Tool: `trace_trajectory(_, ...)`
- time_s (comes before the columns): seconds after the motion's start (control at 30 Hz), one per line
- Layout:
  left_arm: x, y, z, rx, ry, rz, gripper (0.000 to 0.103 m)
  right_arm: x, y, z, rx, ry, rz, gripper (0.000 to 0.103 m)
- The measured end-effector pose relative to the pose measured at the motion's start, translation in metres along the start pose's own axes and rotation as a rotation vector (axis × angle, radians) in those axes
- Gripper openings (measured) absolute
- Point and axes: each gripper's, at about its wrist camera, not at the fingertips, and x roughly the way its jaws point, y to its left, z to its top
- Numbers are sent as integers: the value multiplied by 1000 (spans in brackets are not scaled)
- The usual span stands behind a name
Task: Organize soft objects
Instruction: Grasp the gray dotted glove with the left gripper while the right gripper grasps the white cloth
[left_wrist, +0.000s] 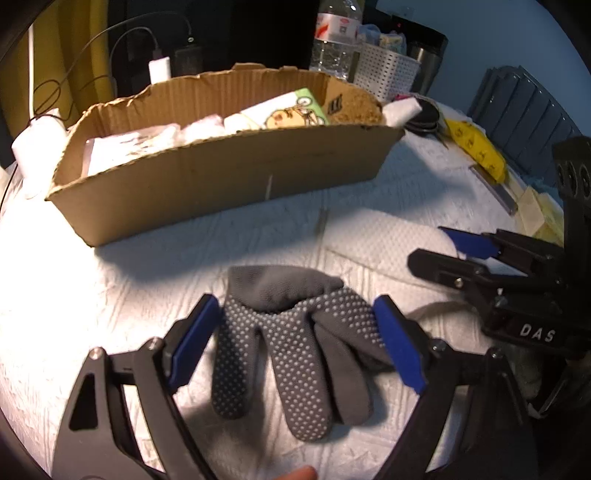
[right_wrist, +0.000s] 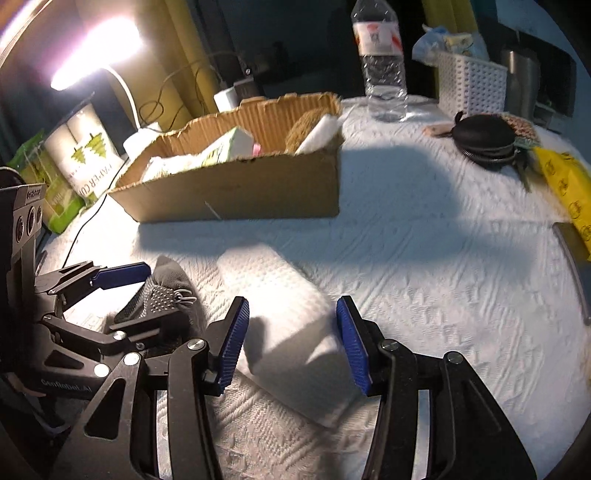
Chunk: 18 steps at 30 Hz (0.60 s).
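A grey dotted glove (left_wrist: 291, 350) lies flat on the white quilted cover. My left gripper (left_wrist: 295, 339) is open, its blue pads on either side of the glove and not squeezing it. In the right wrist view the same glove (right_wrist: 162, 291) shows between the left gripper's fingers (right_wrist: 122, 275). A folded white paper towel (right_wrist: 291, 332) lies to the right of the glove. My right gripper (right_wrist: 293, 347) is open and straddles it, pads apart from it. Behind stands a torn cardboard box (left_wrist: 221, 173) with soft packs, a brown pad and white foam inside.
A water bottle (right_wrist: 382, 74) and a white basket (right_wrist: 469, 81) stand at the back. A black round case (right_wrist: 484, 140) and a yellow packet (right_wrist: 569, 184) lie at the right. Cables and a charger (left_wrist: 160, 68) sit behind the box, and a lamp glows at the left.
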Motion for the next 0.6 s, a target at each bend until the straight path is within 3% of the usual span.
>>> trace_trajectory(0.13, 1, -2, -3, 25, -13, 1, 86, 6, 7, 0, -29, -2, -37, 52)
trace_trajectory(0.2, 0, -4, -5, 41, -25, -13, 81, 7, 11, -1, -50, -4, -66, 35)
trace_trajectory(0.27, -2, -5, -7, 48, -34, -36, 68, 7, 14, -3, -64, -1, -57, 15)
trace_trajectory(0.3, -3, -7, -8, 58, -37, -43, 65, 8, 17, -4, -68, 0, -54, 13)
trace_trajectory(0.37, -5, -9, -8, 69, -39, -71, 45, 7, 23, -6, -86, -3, -66, 12)
trace_trajectory(0.43, -10, -12, -10, 77, -44, -89, 38, 4, 25, -7, -80, -5, -52, 11)
trace_trajectory(0.6, -26, -12, -12, 79, -76, -108, 34, -17, 34, -1, -96, -50, -44, 11)
